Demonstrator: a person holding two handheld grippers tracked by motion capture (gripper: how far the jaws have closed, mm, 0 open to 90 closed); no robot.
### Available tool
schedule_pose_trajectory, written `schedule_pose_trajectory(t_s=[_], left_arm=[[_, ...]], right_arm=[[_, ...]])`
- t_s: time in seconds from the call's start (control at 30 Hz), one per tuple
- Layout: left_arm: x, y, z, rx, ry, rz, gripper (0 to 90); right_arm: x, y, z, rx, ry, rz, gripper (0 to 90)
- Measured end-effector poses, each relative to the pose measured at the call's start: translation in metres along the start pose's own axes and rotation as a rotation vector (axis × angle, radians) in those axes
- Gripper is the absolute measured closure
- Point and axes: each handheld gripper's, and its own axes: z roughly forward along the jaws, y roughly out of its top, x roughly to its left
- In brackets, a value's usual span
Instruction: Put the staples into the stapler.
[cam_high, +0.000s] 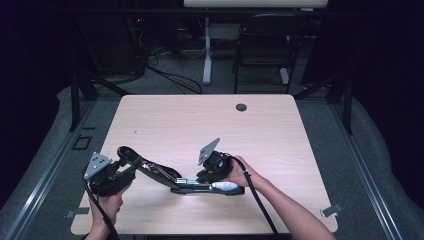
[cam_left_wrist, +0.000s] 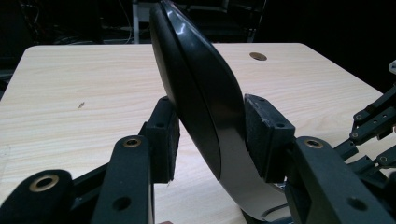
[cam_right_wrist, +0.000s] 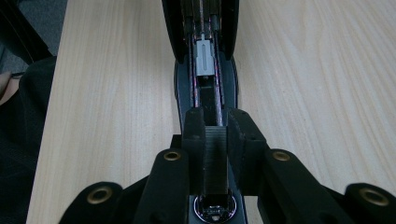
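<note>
High view: on the bench lies a big black stapler, swung open. Left tool pinches the lifted top arm between its pads. Right tool is shut on a strip of staples over the open track. Opening looks done; the staples are not yet in, and closing is left.

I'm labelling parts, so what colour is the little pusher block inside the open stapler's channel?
Light grey, against the black stapler; the pusher block shows best in the right gripper view.
</note>
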Motion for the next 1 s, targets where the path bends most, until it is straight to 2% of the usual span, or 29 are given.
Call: schedule_pose_trajectory(t_s=[1.0], left_arm=[[0.0004, -0.0001, -0.0002, 0.003, -0.004, 0.0, 57.5]], right_arm=[[0.0008, -0.0011, 0.0029, 0.017, 0.004, -0.028, 77.9]])
